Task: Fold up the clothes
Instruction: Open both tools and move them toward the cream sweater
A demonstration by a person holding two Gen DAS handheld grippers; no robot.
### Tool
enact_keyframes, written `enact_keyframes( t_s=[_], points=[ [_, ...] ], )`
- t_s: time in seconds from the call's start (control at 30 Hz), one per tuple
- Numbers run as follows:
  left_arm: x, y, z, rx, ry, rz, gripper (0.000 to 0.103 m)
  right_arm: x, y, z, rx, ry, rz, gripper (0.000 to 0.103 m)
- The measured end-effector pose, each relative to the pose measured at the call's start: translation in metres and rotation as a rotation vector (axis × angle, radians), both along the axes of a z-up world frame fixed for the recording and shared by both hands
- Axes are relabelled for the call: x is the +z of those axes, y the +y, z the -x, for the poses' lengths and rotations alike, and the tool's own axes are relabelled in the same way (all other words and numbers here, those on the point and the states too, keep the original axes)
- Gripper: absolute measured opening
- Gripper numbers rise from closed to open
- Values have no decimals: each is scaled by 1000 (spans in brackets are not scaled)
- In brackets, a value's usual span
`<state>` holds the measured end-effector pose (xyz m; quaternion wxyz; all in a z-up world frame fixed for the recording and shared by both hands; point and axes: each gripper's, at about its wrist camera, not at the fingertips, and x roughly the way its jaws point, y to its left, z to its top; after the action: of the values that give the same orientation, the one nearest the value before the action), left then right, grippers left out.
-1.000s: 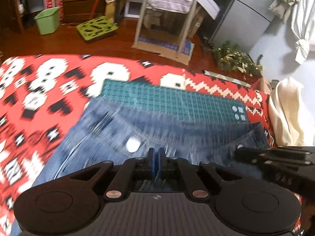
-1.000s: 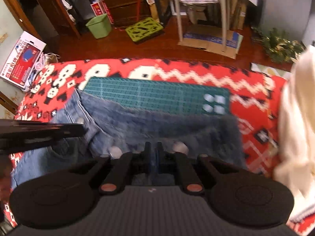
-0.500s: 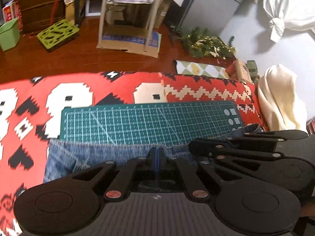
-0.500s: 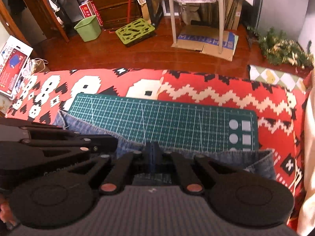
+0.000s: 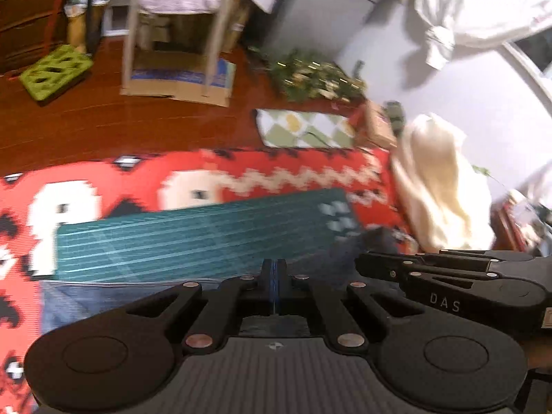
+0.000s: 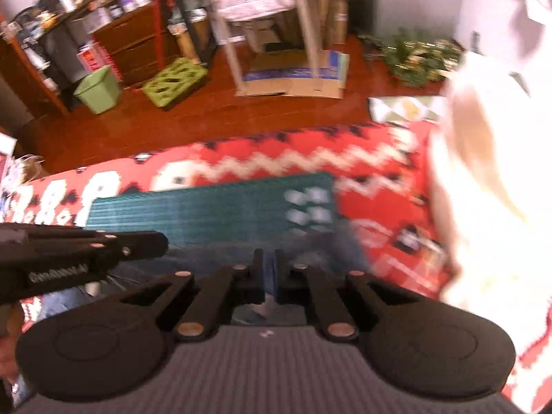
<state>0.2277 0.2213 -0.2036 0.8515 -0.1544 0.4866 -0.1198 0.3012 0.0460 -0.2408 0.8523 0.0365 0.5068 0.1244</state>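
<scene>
Since half a second ago both views have swung and blurred, and the right hand-held gripper [image 6: 268,269] has parted its fingers to a narrow gap that shows blue denim between them; earlier they were pressed together. The left hand-held gripper [image 5: 274,276] stays clamped, its fingers tight on a thin blue edge of the jeans [image 5: 103,302]. The green cutting mat [image 5: 193,234] now lies tilted across the left view, where before it ran level.

The right hand-held gripper, seen from the left view at [image 5: 365,263], carries the raised letters "DAS" on its side. Lettering on the left one, seen from the right view at [image 6: 162,243], is too blurred to read. Print on the flattened cardboard box [image 6: 296,76] on the floor ahead is also illegible.

The jeans lie directly under and just ahead of both hand-held grippers, on the red patterned blanket [image 6: 379,172], overlapping the mat's near edge. Their long axis runs left to right across the fingers. A cream garment [image 5: 441,186] is heaped to the right of the right hand-held gripper.
</scene>
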Motion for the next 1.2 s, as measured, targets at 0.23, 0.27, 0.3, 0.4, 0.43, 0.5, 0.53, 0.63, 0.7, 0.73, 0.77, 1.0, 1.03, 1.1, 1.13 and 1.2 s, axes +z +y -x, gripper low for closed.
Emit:
enact_keyframes(
  t_s=[0.23,0.27,0.3,0.4,0.43,0.5,0.53,0.63,0.7,0.73,0.77,1.0,1.03,1.1,1.13,1.2],
  points=[
    [-12,-52,-9,-114,36,48,1,-8,-48,14,-96,19,16,6],
    [-14,-58,-10,-125,41,48,1,-13,-51,12,-99,24,19,6],
    [-15,-63,-12,-137,44,44,1,-18,-53,9,-104,27,20,6],
    [-21,-76,-15,-165,50,20,1,-29,-59,0,-127,16,0,6],
    [-22,-80,-15,-171,52,8,1,-30,-60,-3,-134,10,-3,6],
    [-26,-83,-17,-170,62,6,1,-31,-64,-7,-136,4,-12,6],
    [-28,-84,-17,-166,66,10,1,-31,-66,-8,-134,4,-16,6],
    [-28,-86,-19,-151,67,7,1,-28,-71,-9,-125,0,-25,7],
    [-28,-86,-21,-142,63,6,1,-21,-71,-7,-99,-20,-21,7],
    [-27,-87,-23,-137,62,6,1,-19,-70,-7,-76,-24,-24,7],
    [-27,-87,-24,-132,60,5,1,-18,-68,-8,-55,-23,-31,7],
    [-29,-87,-28,-119,52,15,3,-28,-74,-32,-48,-24,-49,3],
    [-29,-87,-28,-122,52,15,3,-26,-78,-32,-62,-25,-58,3],
    [-28,-87,-29,-126,55,14,3,-22,-86,-31,-90,-26,-74,3],
    [-28,-87,-29,-127,58,12,3,-20,-89,-31,-105,-27,-82,3],
    [-26,-87,-30,-128,63,9,2,-16,-97,-30,-133,-28,-98,2]
  ],
)
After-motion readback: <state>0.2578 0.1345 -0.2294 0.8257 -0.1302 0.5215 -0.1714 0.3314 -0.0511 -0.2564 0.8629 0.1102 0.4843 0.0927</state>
